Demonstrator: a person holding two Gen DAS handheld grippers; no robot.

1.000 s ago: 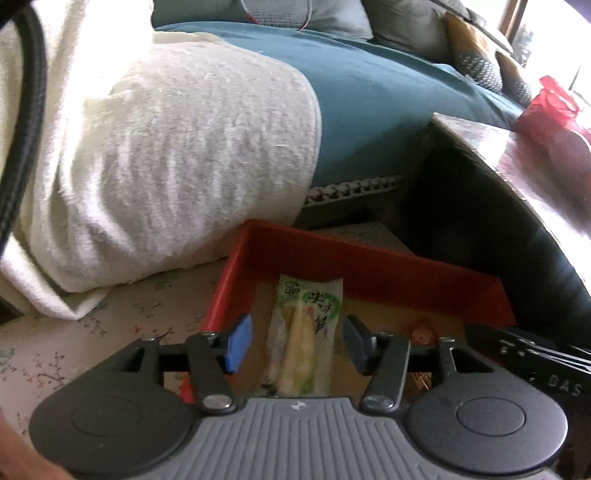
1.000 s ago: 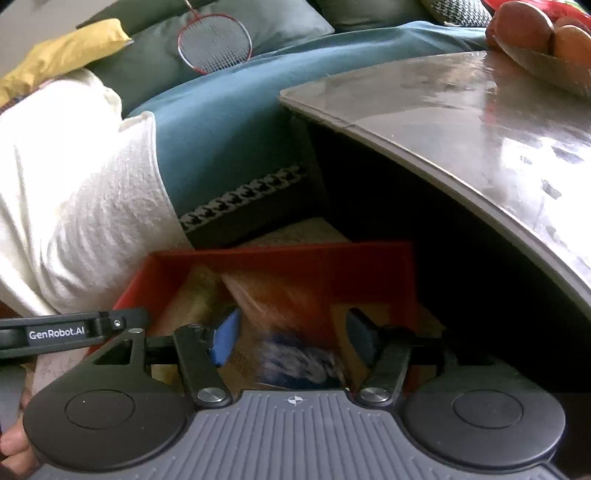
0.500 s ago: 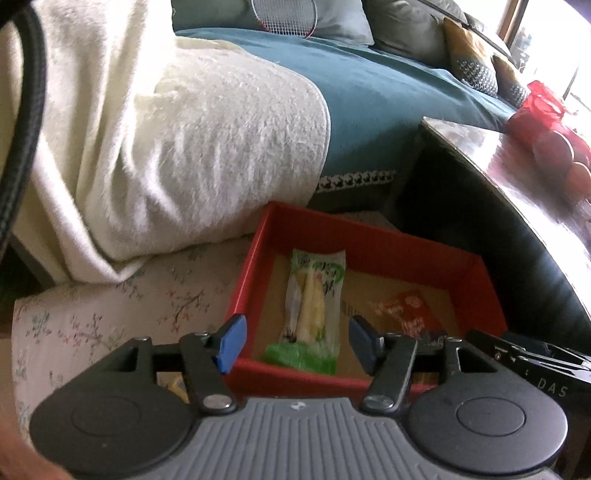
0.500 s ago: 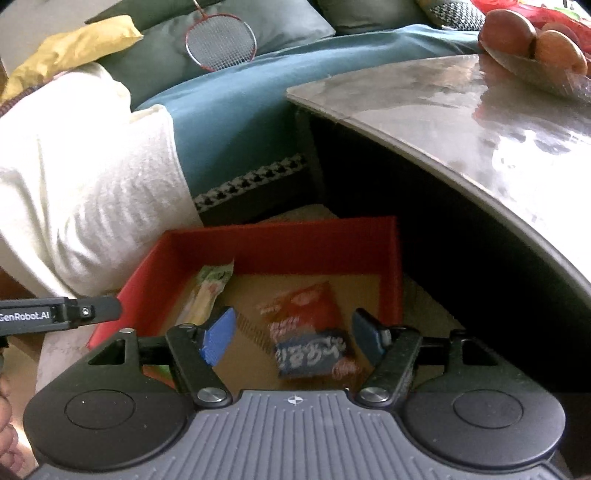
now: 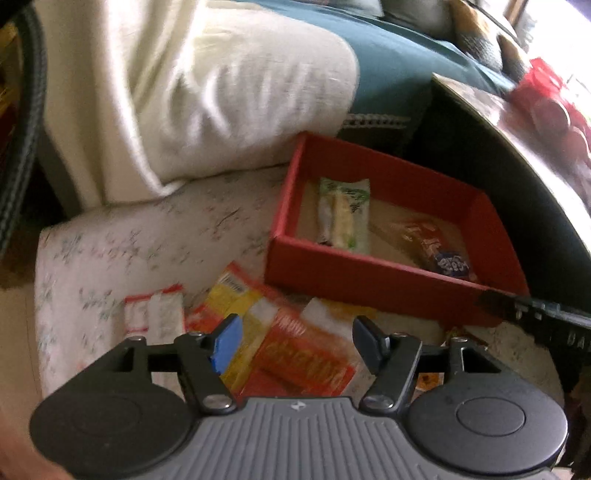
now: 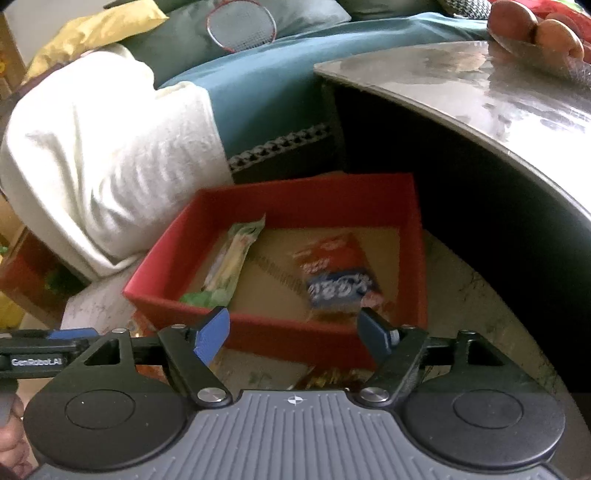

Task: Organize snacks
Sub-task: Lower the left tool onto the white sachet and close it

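Observation:
A red box [image 5: 369,275] [image 6: 280,334] sits on a floral cloth. Inside it lie a green-and-white snack packet [image 5: 343,216] [image 6: 231,258] and an orange packet with a blue label [image 5: 432,243] [image 6: 338,275]. My left gripper [image 5: 299,343] hovers short of the box, above loose packets on the cloth: a red-and-orange one [image 5: 303,363], a yellow one [image 5: 240,299] and a white one with red trim [image 5: 155,315]. Its jaws are opening and hold nothing. My right gripper [image 6: 293,336] hangs over the box's near wall, jaws opening, nothing between them.
A white blanket [image 5: 184,85] drapes a teal sofa [image 5: 391,55] behind the box. A dark round table [image 6: 480,122] with a fruit bowl [image 6: 535,40] overhangs on the right. A badminton racket [image 6: 240,26] lies on the cushions. More packets [image 6: 332,376] lie beneath the right gripper.
Both grippers have drawn back from the box and their jaws have widened. The green packet and the orange packet now lie loose in the box. Loose packets on the cloth have come into the left view.

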